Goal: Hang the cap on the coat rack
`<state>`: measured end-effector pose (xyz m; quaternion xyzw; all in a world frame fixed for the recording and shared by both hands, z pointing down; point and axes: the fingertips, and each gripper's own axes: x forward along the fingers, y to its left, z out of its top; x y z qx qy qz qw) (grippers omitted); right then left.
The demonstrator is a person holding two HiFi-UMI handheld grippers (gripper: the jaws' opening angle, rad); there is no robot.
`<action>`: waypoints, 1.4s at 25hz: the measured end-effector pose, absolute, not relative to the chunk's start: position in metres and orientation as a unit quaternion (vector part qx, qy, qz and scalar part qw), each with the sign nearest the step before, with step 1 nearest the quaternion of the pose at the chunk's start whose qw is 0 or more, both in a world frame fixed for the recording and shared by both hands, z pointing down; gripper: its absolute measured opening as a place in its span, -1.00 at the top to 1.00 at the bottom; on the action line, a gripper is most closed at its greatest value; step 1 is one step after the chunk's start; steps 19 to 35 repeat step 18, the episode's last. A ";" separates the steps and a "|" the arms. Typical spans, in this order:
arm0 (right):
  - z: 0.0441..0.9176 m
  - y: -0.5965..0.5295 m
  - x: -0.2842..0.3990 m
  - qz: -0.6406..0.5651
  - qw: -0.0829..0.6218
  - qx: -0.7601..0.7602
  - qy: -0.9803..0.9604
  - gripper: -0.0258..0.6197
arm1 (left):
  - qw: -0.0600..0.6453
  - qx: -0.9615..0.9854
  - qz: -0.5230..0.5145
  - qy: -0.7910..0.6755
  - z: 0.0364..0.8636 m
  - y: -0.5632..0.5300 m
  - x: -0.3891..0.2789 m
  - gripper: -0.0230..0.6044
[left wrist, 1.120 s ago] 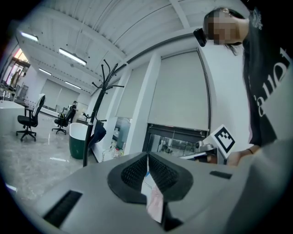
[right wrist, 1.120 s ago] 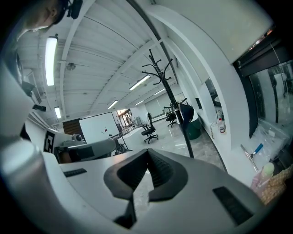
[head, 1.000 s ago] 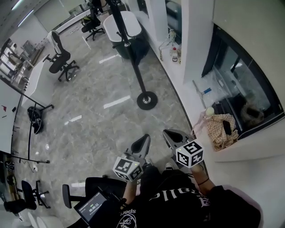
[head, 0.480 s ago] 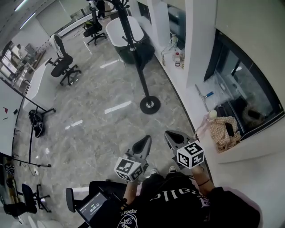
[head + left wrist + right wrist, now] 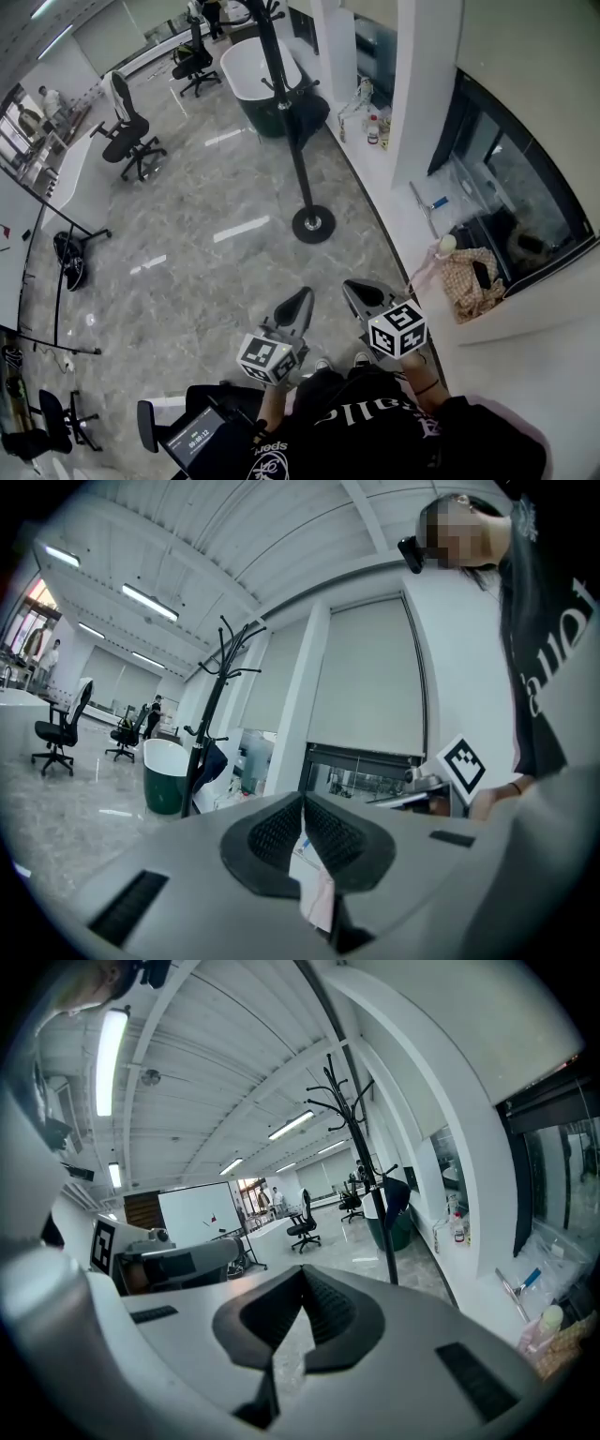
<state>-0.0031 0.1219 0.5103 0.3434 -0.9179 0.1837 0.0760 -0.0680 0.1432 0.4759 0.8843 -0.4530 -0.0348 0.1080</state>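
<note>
The black coat rack [image 5: 298, 150] stands on its round base [image 5: 312, 224] on the marble floor, about a stride ahead of me. A dark blue cap [image 5: 396, 1195] hangs on one of its lower hooks; the same cap [image 5: 214, 759] shows in the left gripper view. My left gripper [image 5: 299, 301] and right gripper [image 5: 355, 288] are held side by side low in front of my body, pointing toward the rack and well short of it. Both have their jaws together with nothing between them, as the left gripper [image 5: 302, 803] and right gripper [image 5: 302, 1279] views show.
A green and white tub [image 5: 253, 64] stands behind the rack. Office chairs [image 5: 127, 131] are at the left. A white ledge [image 5: 394, 187] with bottles [image 5: 373, 127] runs along the right, with a checked cloth [image 5: 466, 274] on it. A screen [image 5: 195, 433] sits by my left side.
The head view has shifted slightly, so more of the rack's pole shows. Both grippers stay shut and in nearly the same place.
</note>
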 end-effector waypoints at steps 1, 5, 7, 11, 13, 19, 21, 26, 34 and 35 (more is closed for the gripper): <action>0.511 0.122 -0.005 0.184 0.077 0.343 -0.918 0.87 | 0.108 0.884 -0.036 -0.454 0.476 0.143 -0.069 0.91; 0.511 0.121 -0.010 0.183 0.080 0.342 -0.918 0.87 | 0.108 0.883 -0.038 -0.455 0.476 0.144 -0.075 0.91; 0.511 0.122 -0.013 0.183 0.080 0.340 -0.919 0.87 | 0.109 0.882 -0.039 -0.456 0.477 0.145 -0.078 0.91; 0.512 0.124 -0.016 0.184 0.084 0.338 -0.919 0.87 | 0.110 0.882 -0.040 -0.457 0.477 0.146 -0.081 0.91; 0.513 0.124 -0.016 0.184 0.084 0.338 -0.919 0.87 | 0.110 0.883 -0.040 -0.454 0.477 0.146 -0.080 0.91; 0.512 0.123 -0.014 0.184 0.082 0.342 -0.918 0.87 | 0.109 0.887 -0.039 -0.448 0.476 0.147 -0.076 0.91; 0.512 0.123 -0.014 0.184 0.082 0.342 -0.918 0.87 | 0.109 0.887 -0.039 -0.448 0.476 0.147 -0.076 0.91; 0.512 0.123 -0.014 0.184 0.082 0.342 -0.918 0.87 | 0.109 0.887 -0.039 -0.448 0.476 0.147 -0.076 0.91; 0.512 0.123 -0.014 0.184 0.082 0.342 -0.918 0.87 | 0.109 0.887 -0.039 -0.448 0.476 0.147 -0.076 0.91; 0.512 0.123 -0.014 0.184 0.082 0.342 -0.918 0.87 | 0.109 0.887 -0.039 -0.448 0.476 0.147 -0.076 0.91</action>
